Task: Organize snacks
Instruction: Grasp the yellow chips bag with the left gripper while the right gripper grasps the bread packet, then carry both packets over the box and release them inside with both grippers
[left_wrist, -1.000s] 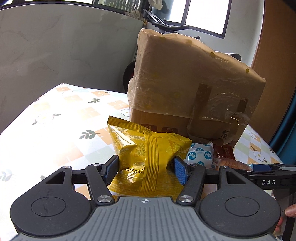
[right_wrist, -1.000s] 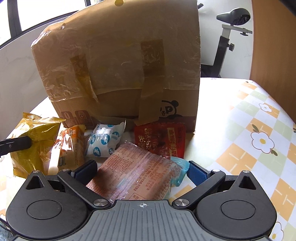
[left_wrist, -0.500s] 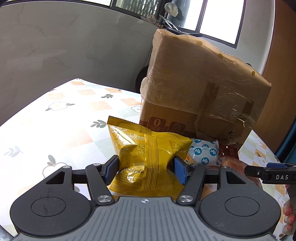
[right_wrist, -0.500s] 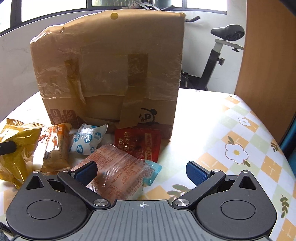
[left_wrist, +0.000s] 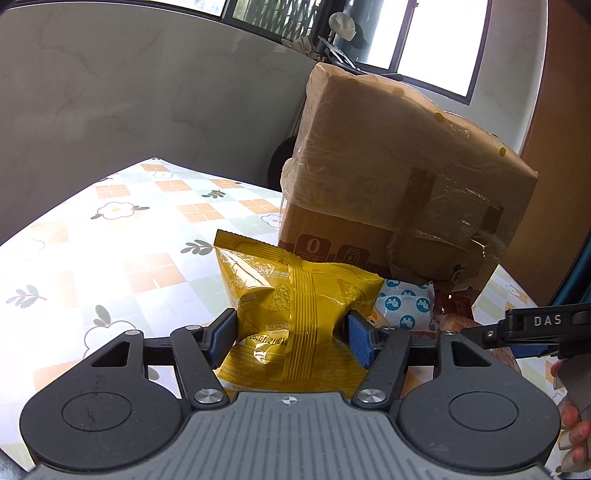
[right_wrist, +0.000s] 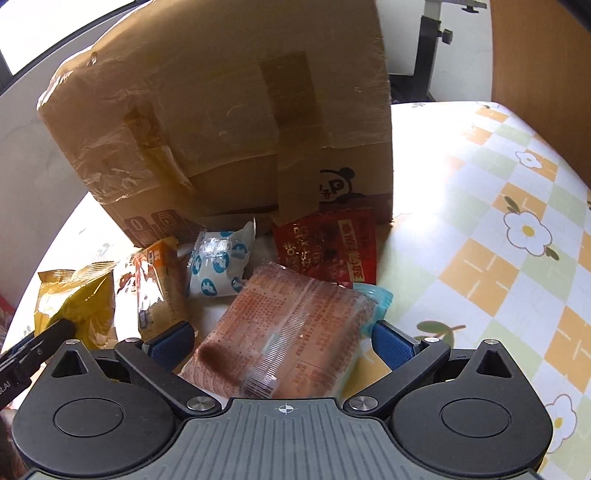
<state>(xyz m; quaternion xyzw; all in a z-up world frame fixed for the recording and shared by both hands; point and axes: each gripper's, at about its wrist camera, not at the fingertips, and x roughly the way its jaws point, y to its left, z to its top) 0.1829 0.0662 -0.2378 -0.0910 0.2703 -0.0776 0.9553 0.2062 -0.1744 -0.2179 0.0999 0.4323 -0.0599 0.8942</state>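
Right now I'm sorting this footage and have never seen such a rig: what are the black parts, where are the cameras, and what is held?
Each picture comes from a camera on a hand-held two-finger gripper, looking along its blue-padded fingers. The left gripper squeezes a yellow snack bag. The right gripper stands open around a reddish clear-wrapped packet, pads apart from it. On the flowered tablecloth, before a taped cardboard box, lie a blue-dotted white packet, a red packet and an orange one.
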